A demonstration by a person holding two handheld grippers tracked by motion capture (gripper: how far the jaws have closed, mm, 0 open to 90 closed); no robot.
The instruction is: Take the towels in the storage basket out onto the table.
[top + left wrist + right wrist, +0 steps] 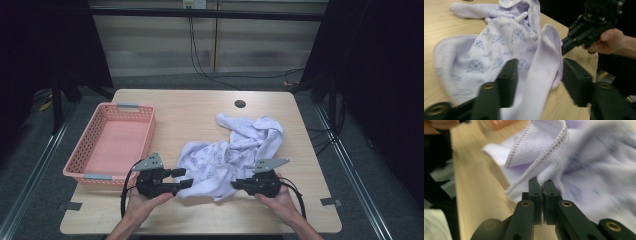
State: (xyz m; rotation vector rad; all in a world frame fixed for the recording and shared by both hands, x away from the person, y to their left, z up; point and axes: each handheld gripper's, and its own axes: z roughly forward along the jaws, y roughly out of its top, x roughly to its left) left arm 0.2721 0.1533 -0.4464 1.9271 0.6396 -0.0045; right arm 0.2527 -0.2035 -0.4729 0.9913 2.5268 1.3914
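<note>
A pale lilac towel [235,150] printed with small blue figures lies crumpled on the wooden table [190,107], right of middle. My left gripper [184,178] sits at the towel's near left corner. In the left gripper view its jaws stand apart around a folded edge of the towel [499,45], and the left gripper [539,72] does not pinch it. My right gripper [235,184] is at the towel's near right corner. In the right gripper view the right gripper [541,186] is shut on the stitched hem of the towel [544,150].
A pink plastic basket [128,106] with nothing in it stands at the table's left edge, close to my left hand. A round cable hole [240,104] sits at the back of the table. Bare wood lies along the front edge [210,215].
</note>
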